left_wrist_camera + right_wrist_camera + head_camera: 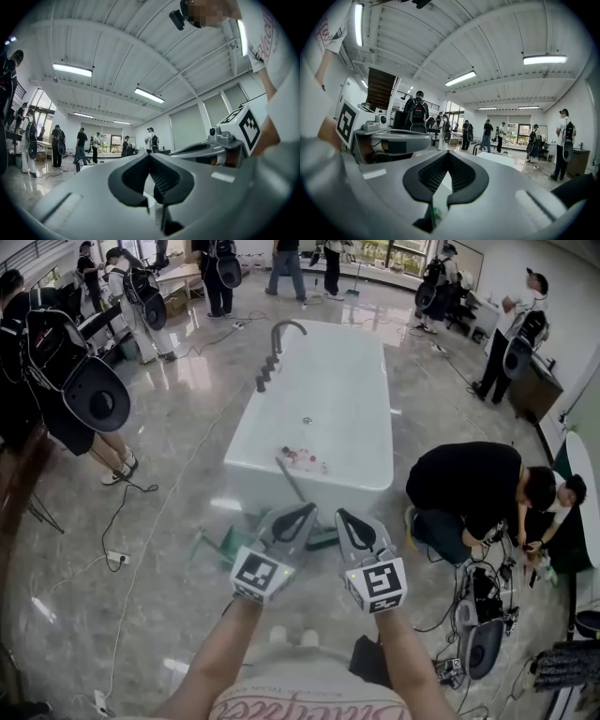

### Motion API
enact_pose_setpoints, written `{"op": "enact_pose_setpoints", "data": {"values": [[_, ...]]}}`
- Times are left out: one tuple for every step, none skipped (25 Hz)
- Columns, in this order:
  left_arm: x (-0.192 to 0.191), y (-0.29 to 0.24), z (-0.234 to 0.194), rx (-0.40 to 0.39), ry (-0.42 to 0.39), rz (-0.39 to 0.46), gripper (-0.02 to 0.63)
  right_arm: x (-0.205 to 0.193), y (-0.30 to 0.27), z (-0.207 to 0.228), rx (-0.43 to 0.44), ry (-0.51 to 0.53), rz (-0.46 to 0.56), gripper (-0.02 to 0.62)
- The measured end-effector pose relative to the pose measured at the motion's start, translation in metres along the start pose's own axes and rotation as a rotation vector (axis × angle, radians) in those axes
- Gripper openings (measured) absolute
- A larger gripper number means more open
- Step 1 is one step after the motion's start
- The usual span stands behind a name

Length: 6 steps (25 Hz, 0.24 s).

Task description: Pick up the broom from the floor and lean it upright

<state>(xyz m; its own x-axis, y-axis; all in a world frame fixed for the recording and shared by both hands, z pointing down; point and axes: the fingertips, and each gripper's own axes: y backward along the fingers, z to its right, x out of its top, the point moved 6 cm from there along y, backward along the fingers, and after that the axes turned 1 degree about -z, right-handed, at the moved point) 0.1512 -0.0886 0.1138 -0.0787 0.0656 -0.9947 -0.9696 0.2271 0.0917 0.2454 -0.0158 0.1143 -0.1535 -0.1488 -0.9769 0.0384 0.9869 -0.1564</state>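
Both the left gripper [292, 519] and the right gripper [354, 524] are pinched closed with nothing in them, held side by side just short of the near end of the white bathtub [361, 486]. The broom [230, 542] is right past them: a green head down on the floor and what looks like a thin grey handle [289, 479] slanting up against the tub, partly hidden by the grippers. My guess is it's light and stiff but the smooth handle could slip or roll, so I'd clamp mid-handle and watch the slick floor.
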Motion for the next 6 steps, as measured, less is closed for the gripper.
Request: {"op": "enact_pose_setpoints", "data": {"values": [[0.002, 0.000, 0.002, 0.000, -0.003, 0.001, 0.000, 0.001, 0.002, 0.000, -0.001, -0.001, 0.003, 0.000], [0.004, 0.000, 0.003, 0.000, -0.006, 0.003, 0.000, 0.003, 0.003, 0.000, -0.002, -0.001, 0.006, 0.000], [0.007, 0.000, 0.003, -0.001, -0.009, 0.004, 0.000, 0.004, 0.004, 0.000, -0.003, -0.001, 0.008, 0.000], [0.010, -0.001, 0.004, -0.002, -0.012, 0.005, 0.000, 0.006, 0.004, 0.001, -0.004, -0.001, 0.010, 0.000], [0.012, -0.003, 0.004, -0.004, -0.016, 0.006, 0.000, 0.008, 0.005, 0.001, -0.005, 0.000, 0.011, 0.000], [0.015, -0.004, 0.004, -0.005, -0.019, 0.007, 0.000, 0.009, 0.005, 0.002, -0.006, 0.000, 0.012, 0.000]]}}
